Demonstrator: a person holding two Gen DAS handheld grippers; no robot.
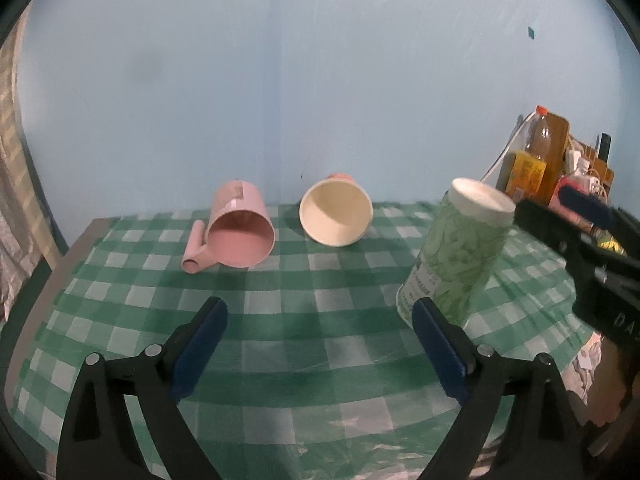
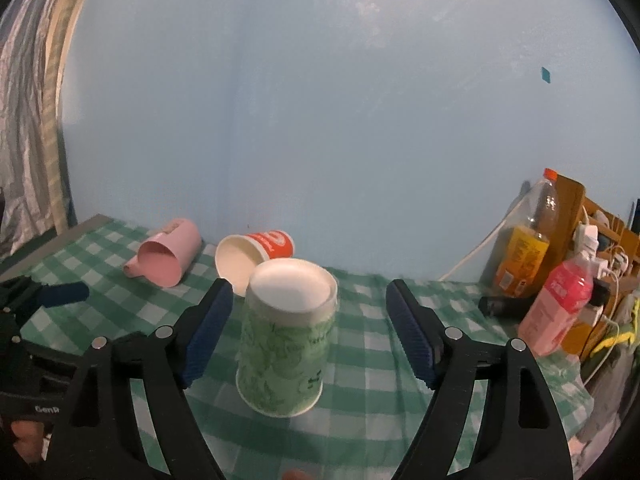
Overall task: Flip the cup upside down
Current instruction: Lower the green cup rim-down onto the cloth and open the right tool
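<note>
On the green-checked surface [image 2: 360,360], the green-patterned paper cup [image 2: 285,336] stands upside down between my right hand-held gripper [image 2: 310,332]'s spread fingers, untouched; my left hand-held gripper [image 1: 320,344] gapes over bare cloth.

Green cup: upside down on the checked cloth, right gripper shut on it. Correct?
Not quite. The green cup does stand upside down on the checked cloth, but the right gripper is open, fingers clear of it on both sides, as the right wrist view shows.
</note>
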